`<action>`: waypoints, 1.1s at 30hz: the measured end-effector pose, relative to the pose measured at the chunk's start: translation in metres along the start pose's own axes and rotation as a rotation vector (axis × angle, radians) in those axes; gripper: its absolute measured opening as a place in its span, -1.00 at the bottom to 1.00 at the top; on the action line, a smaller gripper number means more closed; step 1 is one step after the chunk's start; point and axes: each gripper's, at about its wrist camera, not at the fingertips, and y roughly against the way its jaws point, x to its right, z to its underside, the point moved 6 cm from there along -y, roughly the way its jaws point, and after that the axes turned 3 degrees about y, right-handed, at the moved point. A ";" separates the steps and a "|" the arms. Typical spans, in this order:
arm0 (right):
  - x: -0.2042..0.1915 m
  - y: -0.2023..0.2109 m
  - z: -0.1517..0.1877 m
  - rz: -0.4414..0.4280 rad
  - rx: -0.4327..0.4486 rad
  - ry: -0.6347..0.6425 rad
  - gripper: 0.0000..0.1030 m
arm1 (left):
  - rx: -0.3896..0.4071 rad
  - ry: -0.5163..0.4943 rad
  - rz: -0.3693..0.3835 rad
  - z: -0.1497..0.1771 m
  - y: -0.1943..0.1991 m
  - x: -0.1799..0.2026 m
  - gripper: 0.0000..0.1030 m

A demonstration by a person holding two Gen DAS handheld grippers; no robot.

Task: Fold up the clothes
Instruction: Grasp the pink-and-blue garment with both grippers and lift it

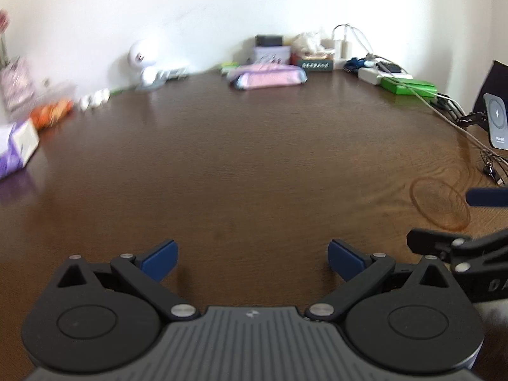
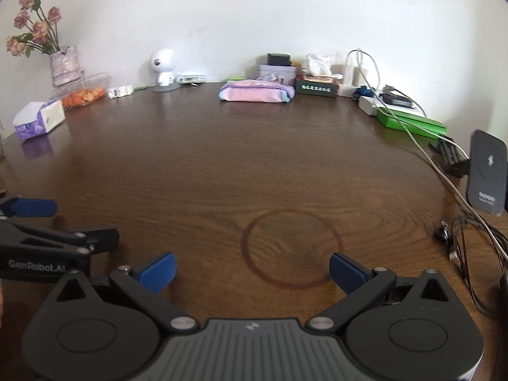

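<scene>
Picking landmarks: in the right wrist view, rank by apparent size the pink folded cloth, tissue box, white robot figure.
1. pink folded cloth
2. tissue box
3. white robot figure
The tissue box is nearer the camera, so true sizes stay unsure.

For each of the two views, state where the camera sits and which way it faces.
Left wrist view: sits on the left hand-held gripper, angled down across the brown table toward the far wall; own open blue pads show, right hand-held gripper at the right edge.
Right wrist view: sits on the right hand-held gripper, facing likewise; own open pads show, left hand-held gripper at the left edge.
Shared: the pink folded clothes, white figurine, ring stain.
</scene>
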 end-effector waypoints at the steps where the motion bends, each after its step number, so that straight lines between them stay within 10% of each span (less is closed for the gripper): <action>1: 0.003 -0.002 -0.010 -0.022 0.012 -0.002 1.00 | 0.030 -0.003 0.001 -0.013 -0.005 0.000 1.00; 10: 0.079 -0.112 -0.159 -0.117 0.080 0.008 0.80 | -0.009 0.145 0.119 -0.175 -0.162 0.001 0.66; 15: 0.100 -0.218 -0.227 -0.122 0.046 0.037 0.42 | -0.101 0.248 0.169 -0.213 -0.248 -0.001 0.15; 20: 0.112 -0.284 -0.242 -0.147 -0.033 -0.034 -0.40 | -0.148 0.246 0.172 -0.219 -0.294 0.005 -0.36; 21: 0.114 -0.294 -0.241 -0.150 -0.059 -0.038 -0.51 | -0.144 0.248 0.175 -0.220 -0.296 0.005 -0.98; 22: 0.115 -0.301 -0.241 -0.156 -0.079 -0.043 -0.93 | -0.161 0.260 0.183 -0.220 -0.297 0.004 -0.95; 27: 0.112 -0.257 -0.262 -0.223 0.053 -0.060 -0.97 | -0.010 0.337 0.236 -0.257 -0.231 -0.003 -0.96; 33: 0.086 -0.091 -0.341 -0.275 0.340 0.036 -0.98 | 0.202 0.326 0.317 -0.327 -0.070 -0.002 -0.96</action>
